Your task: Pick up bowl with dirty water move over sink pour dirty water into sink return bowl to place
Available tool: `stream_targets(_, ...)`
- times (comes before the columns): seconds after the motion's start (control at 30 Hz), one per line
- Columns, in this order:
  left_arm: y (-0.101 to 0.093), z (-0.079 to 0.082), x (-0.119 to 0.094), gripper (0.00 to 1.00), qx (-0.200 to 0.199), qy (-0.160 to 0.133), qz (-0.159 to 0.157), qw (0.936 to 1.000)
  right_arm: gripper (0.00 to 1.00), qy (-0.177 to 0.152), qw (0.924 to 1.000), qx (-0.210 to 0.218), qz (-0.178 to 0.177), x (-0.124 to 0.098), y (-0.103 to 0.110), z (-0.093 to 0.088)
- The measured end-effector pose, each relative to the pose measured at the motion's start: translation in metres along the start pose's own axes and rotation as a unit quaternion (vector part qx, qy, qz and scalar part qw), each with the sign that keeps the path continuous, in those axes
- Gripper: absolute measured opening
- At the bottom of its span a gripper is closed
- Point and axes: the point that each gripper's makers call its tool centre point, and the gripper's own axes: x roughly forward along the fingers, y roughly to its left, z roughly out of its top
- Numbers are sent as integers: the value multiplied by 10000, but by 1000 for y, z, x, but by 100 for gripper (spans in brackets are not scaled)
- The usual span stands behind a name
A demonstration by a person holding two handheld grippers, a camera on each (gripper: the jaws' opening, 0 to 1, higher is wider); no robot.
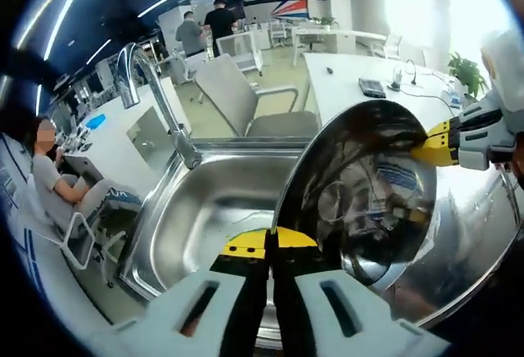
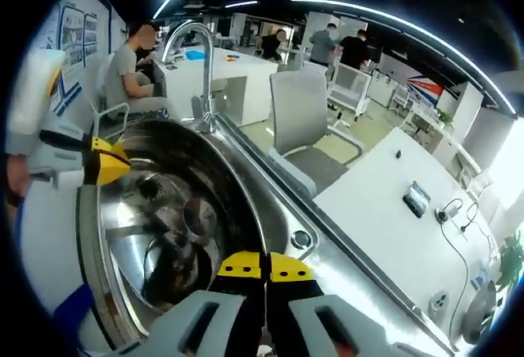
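1. At the far left of the left gripper view a person sits on a chair (image 1: 78,218), well apart from the work. Just right of that, the faucet (image 1: 151,95) rises at upper left and arcs over the sink (image 1: 205,210), which spreads across the lower middle of the frame.

2. At bottom centre the left gripper (image 1: 268,246) has its yellow-tipped jaws pressed together on the near rim of the bowl (image 1: 368,201); I judge it clamped on that rim. The bowl fills the centre-right, tipped steeply on edge so its shiny inside faces the camera.

3. At the right edge the right gripper (image 1: 438,142) comes in and pinches the bowl's opposite rim. So the bowl hangs between the two claws, one on each side.

4. In the right gripper view the other claw shows at the left edge, its yellow tips on the bowl's (image 2: 164,226) far rim. The right gripper's (image 2: 264,267) own jaws, at bottom centre, are closed on the near rim.

5. The deciding relation: the bowl's low lip seems to lean toward the sink basin, which lies beyond and below it, with the faucet (image 2: 196,62) behind. No water can be made out inside the bowl; reflections hide it.

6. My reading is that pouring is underway or nearly finished. Next the two claws must level the bowl together and carry it back to the counter (image 2: 393,210) on the right.
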Motion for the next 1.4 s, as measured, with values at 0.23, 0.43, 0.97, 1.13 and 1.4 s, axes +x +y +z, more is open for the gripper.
stream_targets(0.23,12,9,-8,0,28,-457,232,9987,0,-516,9981,-258,-227,-3,3,18)
stream_targets(0.43,22,16,-14,0,-21,-861,378,9956,0,-892,9947,-363,-368,-9,5,34)
stream_targets(0.97,37,24,-15,0,-80,-1631,798,9833,0,-1521,9809,-893,-815,-4,6,58)
stream_targets(1.13,41,29,-18,0,-54,-1838,901,9788,0,-1661,9767,-1013,-901,-5,5,63)
stream_targets(1.4,41,37,-22,0,-118,-2113,944,9728,0,-1994,9650,-1255,-1148,-16,0,76)
